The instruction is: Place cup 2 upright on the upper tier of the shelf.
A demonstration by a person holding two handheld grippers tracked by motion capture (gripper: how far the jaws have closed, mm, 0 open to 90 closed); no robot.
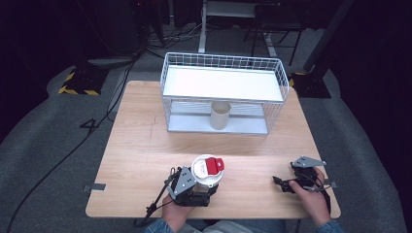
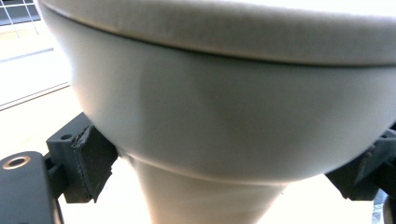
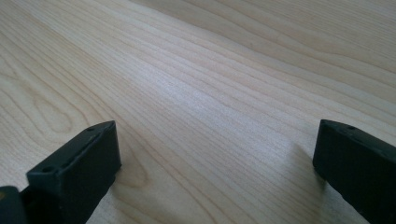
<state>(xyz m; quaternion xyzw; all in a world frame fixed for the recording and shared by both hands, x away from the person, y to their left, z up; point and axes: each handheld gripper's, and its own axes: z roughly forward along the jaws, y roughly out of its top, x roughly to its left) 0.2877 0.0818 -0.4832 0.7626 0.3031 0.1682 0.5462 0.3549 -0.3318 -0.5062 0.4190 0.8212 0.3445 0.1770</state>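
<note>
The left tool (image 1: 204,187) pinches a white cup with a red-tabbed lid (image 1: 208,170) at the near edge of the desk (image 1: 145,155). In the left gripper view its pads (image 2: 91,163) press the narrow cup body (image 2: 210,130) just under the wide lid rim. The right tool (image 1: 279,183) rests well apart to the right, its jaws spread over bare wood. Another cup (image 1: 220,115) stands in the wire rack (image 1: 223,92).

My left gripper (image 1: 197,189) hides the cup (image 1: 208,171) below its lid; in my left gripper view the cup's (image 2: 224,121) top and base are cut off.
</note>
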